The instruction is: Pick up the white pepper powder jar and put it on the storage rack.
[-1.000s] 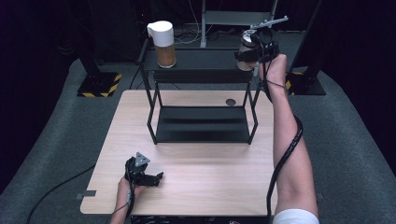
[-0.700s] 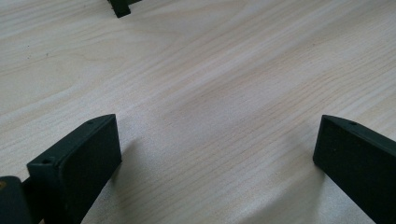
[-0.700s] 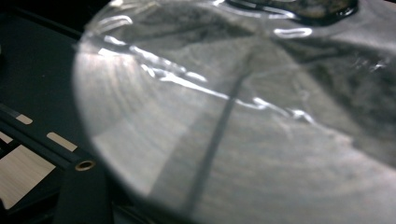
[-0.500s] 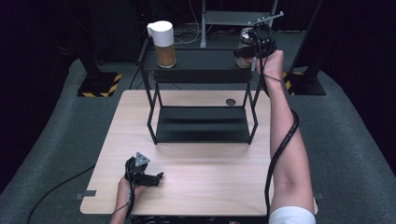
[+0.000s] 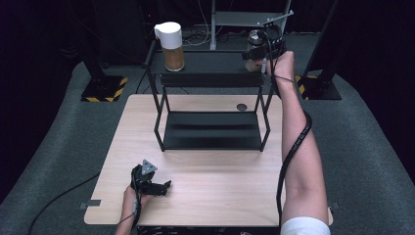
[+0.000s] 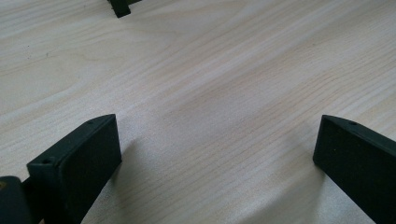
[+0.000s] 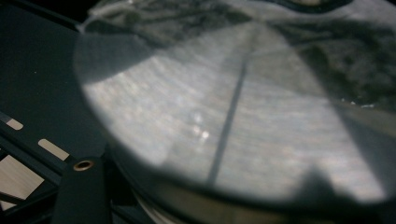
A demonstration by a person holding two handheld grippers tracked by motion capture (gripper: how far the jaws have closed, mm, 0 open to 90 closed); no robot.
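Atop the black rack's [image 5: 210, 63] right end, the right gripper [image 5: 258, 51] stands clamped around a silver-lidded jar [image 7: 233, 107]

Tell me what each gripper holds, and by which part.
The right gripper is shut on the glass jar at the rack's top shelf; exactly where cannot be told. The left gripper holds nothing.

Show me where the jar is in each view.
High view: jar at top right, in the right gripper, at the right end of the rack's top shelf.
Left gripper view: table and a rack foot, top left.
Right gripper view: jar close up, centre and right; rack at left.
Shared landmark: the black rack.
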